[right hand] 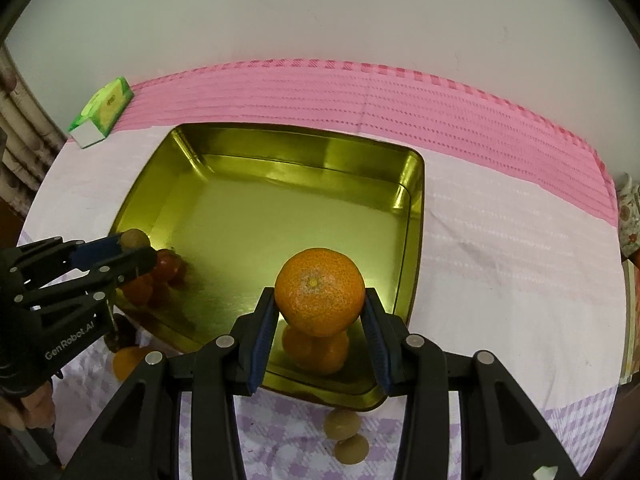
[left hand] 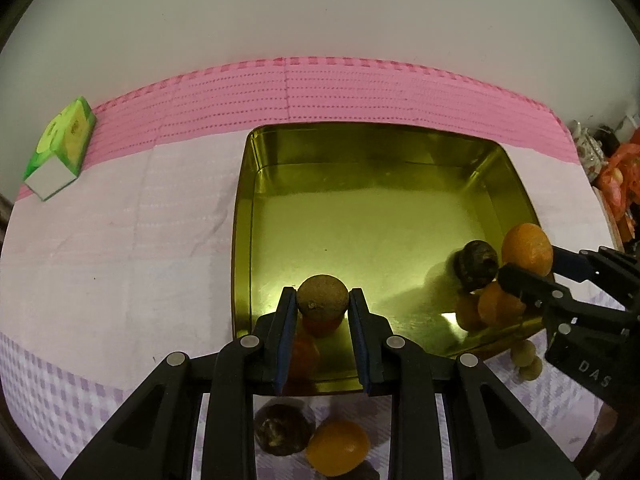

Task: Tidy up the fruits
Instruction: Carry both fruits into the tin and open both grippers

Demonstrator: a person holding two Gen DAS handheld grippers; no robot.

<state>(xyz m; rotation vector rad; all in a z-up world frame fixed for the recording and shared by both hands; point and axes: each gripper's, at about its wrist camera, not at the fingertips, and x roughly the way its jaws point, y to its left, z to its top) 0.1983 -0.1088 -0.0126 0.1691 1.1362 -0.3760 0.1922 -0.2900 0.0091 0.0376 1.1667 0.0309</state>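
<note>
My left gripper (left hand: 322, 300) is shut on a small brown round fruit (left hand: 322, 296), held over the near edge of the gold metal tray (left hand: 360, 152). My right gripper (right hand: 320, 304) is shut on an orange mandarin (right hand: 319, 291), held over the tray's (right hand: 280, 148) near right corner. In the left wrist view the mandarin (left hand: 527, 247) shows at the right with a dark fruit (left hand: 478, 265) inside the tray beside it. A red fruit (left hand: 320, 326) lies in the tray under my left gripper. A dark fruit (left hand: 282, 428) and an orange one (left hand: 338, 446) lie on the cloth in front of the tray.
Two small tan fruits (right hand: 344, 434) lie on the checked cloth before the tray's near corner. A green box (left hand: 60, 148) lies at the far left on the pink cloth (left hand: 320, 92). Clutter (left hand: 616, 168) sits beyond the table's right edge. A white wall stands behind.
</note>
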